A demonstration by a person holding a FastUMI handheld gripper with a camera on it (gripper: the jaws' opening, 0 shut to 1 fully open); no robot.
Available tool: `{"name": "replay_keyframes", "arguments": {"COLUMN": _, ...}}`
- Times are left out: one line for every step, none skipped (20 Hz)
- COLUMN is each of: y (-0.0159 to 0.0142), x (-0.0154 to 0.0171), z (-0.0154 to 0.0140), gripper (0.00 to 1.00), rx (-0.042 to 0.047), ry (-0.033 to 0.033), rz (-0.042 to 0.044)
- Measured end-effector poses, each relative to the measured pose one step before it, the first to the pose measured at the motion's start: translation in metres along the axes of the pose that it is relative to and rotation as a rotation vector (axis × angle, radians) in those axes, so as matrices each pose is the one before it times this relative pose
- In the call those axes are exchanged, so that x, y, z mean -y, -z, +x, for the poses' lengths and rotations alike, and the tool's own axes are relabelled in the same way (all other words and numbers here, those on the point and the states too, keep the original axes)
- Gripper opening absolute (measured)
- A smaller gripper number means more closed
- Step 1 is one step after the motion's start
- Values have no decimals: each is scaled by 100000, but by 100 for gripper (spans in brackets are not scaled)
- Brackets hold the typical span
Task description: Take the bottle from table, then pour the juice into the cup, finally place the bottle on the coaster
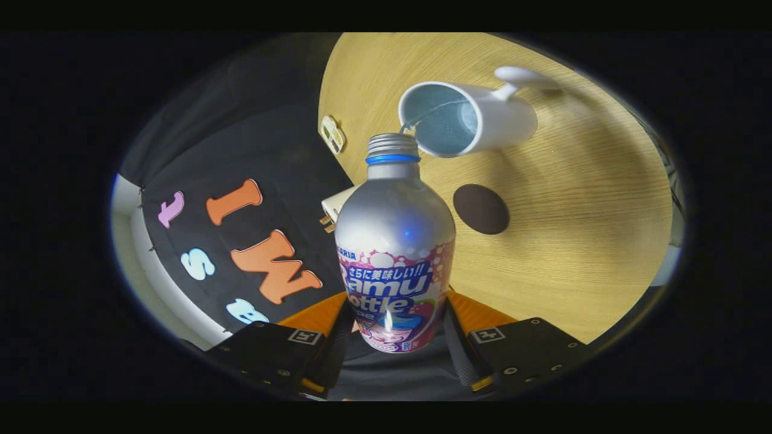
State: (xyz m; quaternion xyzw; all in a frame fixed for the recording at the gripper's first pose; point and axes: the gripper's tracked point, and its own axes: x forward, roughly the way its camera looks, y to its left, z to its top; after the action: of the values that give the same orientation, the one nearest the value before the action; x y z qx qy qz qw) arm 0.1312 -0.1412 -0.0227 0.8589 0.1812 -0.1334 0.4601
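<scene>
A: Status of gripper (395, 328)?

B: Clamped on bottle (393, 241), both fingers (338, 337) pressed against lower label band, one per side. Bottle held between them, neck pointing forward, away from fingers.

A: Cap?

B: Off. Bare threaded mouth, blue ring below it.

A: Position of cup (467, 117)?

B: Just ahead of bottle mouth and slightly right, white, blue inside, handle on far side. Mouth at or touching near rim; contact not resolvable. Appears tipped in this lens because whole gripper is rolled over.

A: Step in hand?

B: Judged as pouring. Thin pale streak running from bottle mouth into cup, possibly juice; not certain.

A: Coaster (480, 208)?

B: Dark round disc on wooden table (591, 241), right of bottle body, nearer fingers than cup. Bare.

A: Requirements for next move?

B: Hold mouth over rim until flow ends. Then roll back upright, keep clamp firm, carry toward coaster, set base flat on disc before release.
</scene>
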Motion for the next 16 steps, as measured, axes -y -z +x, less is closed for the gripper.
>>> {"name": "replay_keyframes", "arguments": {"y": 109, "x": 60, "z": 44, "gripper": 74, "rx": -52, "ry": -64, "rz": 107}}
{"name": "replay_keyframes", "arguments": {"y": -37, "x": 5, "z": 83, "gripper": 74, "rx": -134, "ry": -116, "rz": 384}}
{"name": "replay_keyframes", "arguments": {"y": 40, "x": -173, "z": -75, "gripper": 74, "rx": 5, "ry": -125, "rz": 632}}
{"name": "replay_keyframes", "arguments": {"y": -54, "x": -83, "z": 44, "gripper": 74, "rx": -293, "ry": -10, "rz": 391}}
{"name": "replay_keyframes", "arguments": {"y": 105, "x": -59, "z": -51, "gripper": 74, "rx": 102, "ry": -410, "rz": 315}}
{"name": "replay_keyframes", "arguments": {"y": -44, "x": 66, "z": 160, "gripper": 74, "rx": -495, "ry": 195, "rz": 598}}
{"name": "replay_keyframes", "arguments": {"y": 2, "x": -250, "z": -54, "gripper": 74, "rx": 220, "ry": -451, "rz": 712}}
{"name": "replay_keyframes", "arguments": {"y": -27, "x": 18, "z": 28, "gripper": 74, "rx": -152, "ry": -234, "rz": 807}}
{"name": "replay_keyframes", "arguments": {"y": -20, "x": 1, "z": -18, "gripper": 74, "rx": 161, "ry": -133, "rz": 355}}
{"name": "replay_keyframes", "arguments": {"y": -14, "x": -10, "z": 57, "gripper": 74, "rx": -292, "ry": 414, "rz": -23}}
{"name": "replay_keyframes", "arguments": {"y": 50, "x": 42, "z": -62, "gripper": 74, "rx": 79, "ry": 247, "rz": 516}}
{"name": "replay_keyframes", "arguments": {"y": -43, "x": -132, "z": -139, "gripper": 74, "rx": -132, "ry": -205, "rz": 646}}
{"name": "replay_keyframes", "arguments": {"y": -24, "x": -34, "z": 22, "gripper": 74, "rx": -57, "ry": 17, "rz": 726}}
{"name": "replay_keyframes", "arguments": {"y": -122, "x": -2, "z": -16, "gripper": 74, "rx": 255, "ry": -386, "rz": 546}}
{"name": "replay_keyframes", "arguments": {"y": 1, "x": -17, "z": 81, "gripper": 74, "rx": -117, "ry": -42, "rz": 234}}
{"name": "replay_keyframes", "arguments": {"y": 297, "x": -84, "z": -5, "gripper": 74, "rx": -607, "ry": 481, "rz": 585}}
